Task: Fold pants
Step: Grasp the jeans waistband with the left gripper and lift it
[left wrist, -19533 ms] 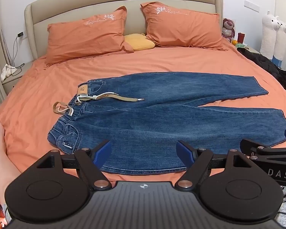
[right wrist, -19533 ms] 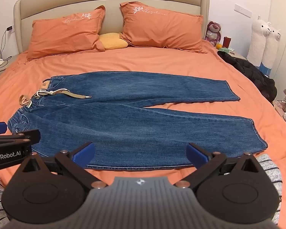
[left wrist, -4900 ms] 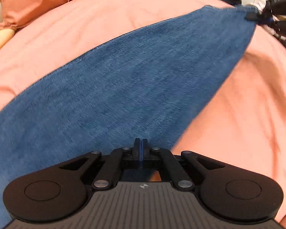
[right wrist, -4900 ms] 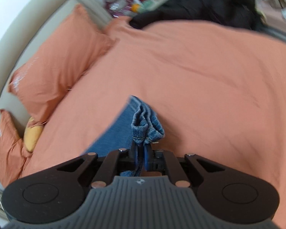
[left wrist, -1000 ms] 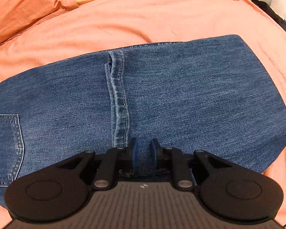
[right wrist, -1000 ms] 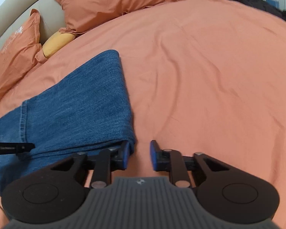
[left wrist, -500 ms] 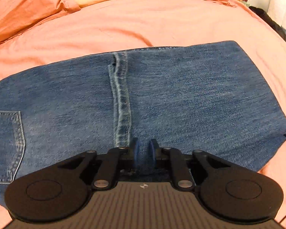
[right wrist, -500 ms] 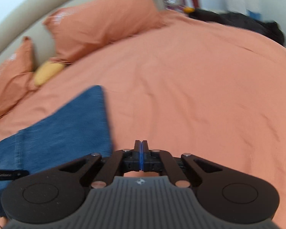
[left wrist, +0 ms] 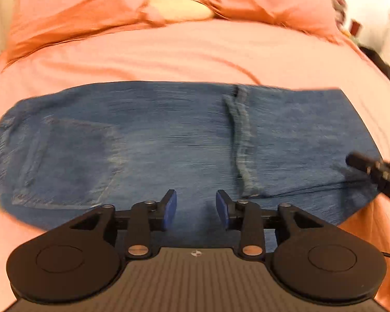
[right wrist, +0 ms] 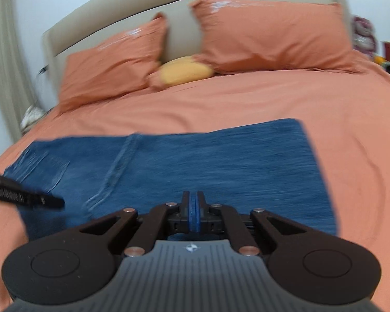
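Note:
The blue jeans (left wrist: 184, 140) lie folded in a broad band across the orange bed sheet (left wrist: 195, 52), back pocket at the left and a hem seam (left wrist: 243, 140) right of the middle. My left gripper (left wrist: 196, 209) hovers over their near edge; its jaws are opening and nothing is between them. In the right wrist view the jeans (right wrist: 208, 161) fill the middle, and my right gripper (right wrist: 193, 212) sits above their near edge, shut with no cloth visible between the pads. Each gripper shows in the other's view: the right gripper (left wrist: 371, 167) and the left gripper (right wrist: 26, 195).
Two orange pillows (right wrist: 267, 36) and a yellow cushion (right wrist: 187, 71) lean on the beige headboard (right wrist: 179, 18). Dark clothing (left wrist: 384, 70) and a plush toy (right wrist: 362, 36) sit at the bed's right side. Bare sheet (right wrist: 364, 156) lies right of the jeans.
My left gripper opened, let go of the denim by the hem seam and pulled back to the left. My right gripper closed on nothing and swung round over the jeans.

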